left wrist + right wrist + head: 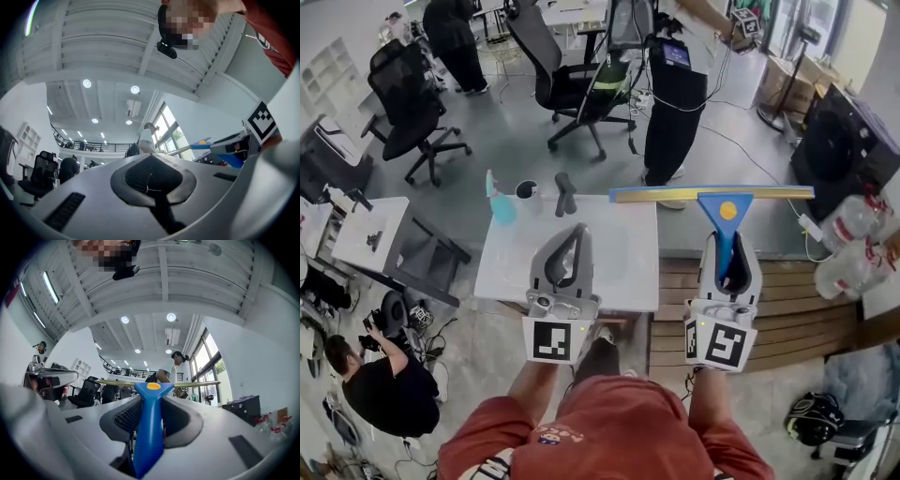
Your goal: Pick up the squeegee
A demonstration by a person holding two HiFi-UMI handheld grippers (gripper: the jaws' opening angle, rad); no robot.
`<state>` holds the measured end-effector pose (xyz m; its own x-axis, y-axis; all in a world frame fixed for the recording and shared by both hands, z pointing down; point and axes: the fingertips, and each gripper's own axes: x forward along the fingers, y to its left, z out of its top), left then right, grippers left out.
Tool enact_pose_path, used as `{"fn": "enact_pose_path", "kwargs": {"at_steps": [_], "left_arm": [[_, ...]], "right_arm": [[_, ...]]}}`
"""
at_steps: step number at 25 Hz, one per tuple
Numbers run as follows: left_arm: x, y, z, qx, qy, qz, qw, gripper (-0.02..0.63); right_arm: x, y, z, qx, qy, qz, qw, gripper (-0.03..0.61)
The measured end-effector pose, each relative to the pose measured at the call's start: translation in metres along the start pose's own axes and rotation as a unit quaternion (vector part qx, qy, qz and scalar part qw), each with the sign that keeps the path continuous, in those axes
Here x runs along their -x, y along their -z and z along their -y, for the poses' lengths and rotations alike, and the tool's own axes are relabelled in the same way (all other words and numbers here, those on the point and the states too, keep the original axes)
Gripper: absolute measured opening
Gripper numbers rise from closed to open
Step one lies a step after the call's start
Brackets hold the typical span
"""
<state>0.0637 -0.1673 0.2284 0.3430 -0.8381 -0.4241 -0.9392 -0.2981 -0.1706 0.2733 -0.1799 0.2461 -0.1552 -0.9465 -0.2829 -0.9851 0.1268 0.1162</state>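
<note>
One risk: the blue plastic squeegee with long yellow blade (724,211), clamped by its narrow handle in the right claw (729,269), could swivel; left claw (565,262) clenched, empty.

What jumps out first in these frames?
The blue squeegee with its long yellow blade stands out at the right, lifted clear of the white table, its handle clamped in the right gripper. The left gripper hangs beside it over the table, shut and empty. Beyond the table are black office chairs on a grey floor.
</note>
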Motion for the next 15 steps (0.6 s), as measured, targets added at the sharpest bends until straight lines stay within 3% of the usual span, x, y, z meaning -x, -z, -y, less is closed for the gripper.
{"fn": "enact_pose_path", "kwargs": {"at_steps": [15], "left_arm": [[0.0031, -0.0012, 0.0013, 0.003, -0.010, -0.008, 0.9999, 0.017]], "right_arm": [[0.0077, 0.0088, -0.0005, 0.002, -0.011, -0.014, 1.000, 0.141]]}}
